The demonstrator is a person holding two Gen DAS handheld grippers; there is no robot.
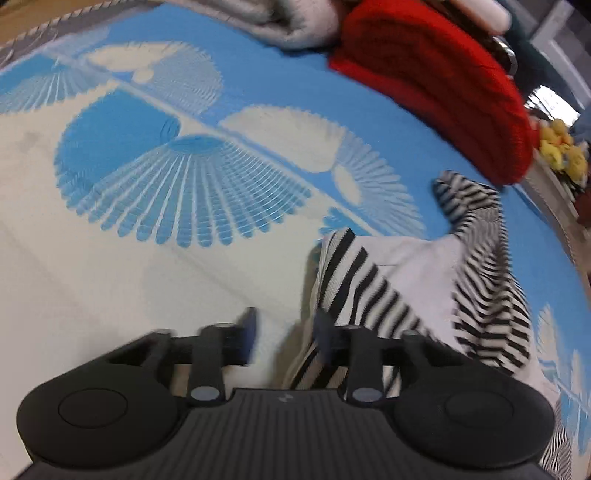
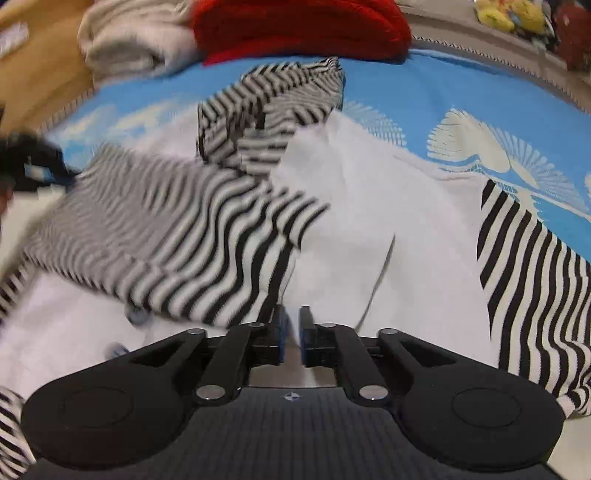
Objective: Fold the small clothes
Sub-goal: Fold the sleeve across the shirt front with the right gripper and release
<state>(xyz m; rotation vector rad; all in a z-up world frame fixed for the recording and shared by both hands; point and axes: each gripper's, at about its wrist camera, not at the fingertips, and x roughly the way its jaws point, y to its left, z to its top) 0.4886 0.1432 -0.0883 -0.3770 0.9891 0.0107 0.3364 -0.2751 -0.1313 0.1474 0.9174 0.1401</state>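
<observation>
A small white garment with black-and-white striped sleeves [image 2: 351,206] lies on a blue and white patterned blanket [image 2: 498,110]. My right gripper [image 2: 292,332] is nearly shut on a fold of the white cloth at its near edge. A striped sleeve [image 2: 184,229] lies folded across the body, blurred. In the left wrist view the same garment [image 1: 417,273] is to the right. My left gripper [image 1: 284,328] is open, its right finger over the striped edge and its left finger above bare blanket. It also shows at the far left of the right wrist view [image 2: 33,162].
A red knitted item [image 1: 443,81] and a grey-white folded cloth [image 1: 280,22] lie at the blanket's far edge. Yellow soft toys [image 1: 561,147] sit beyond the right edge. A wooden surface [image 2: 40,74] shows at the far left.
</observation>
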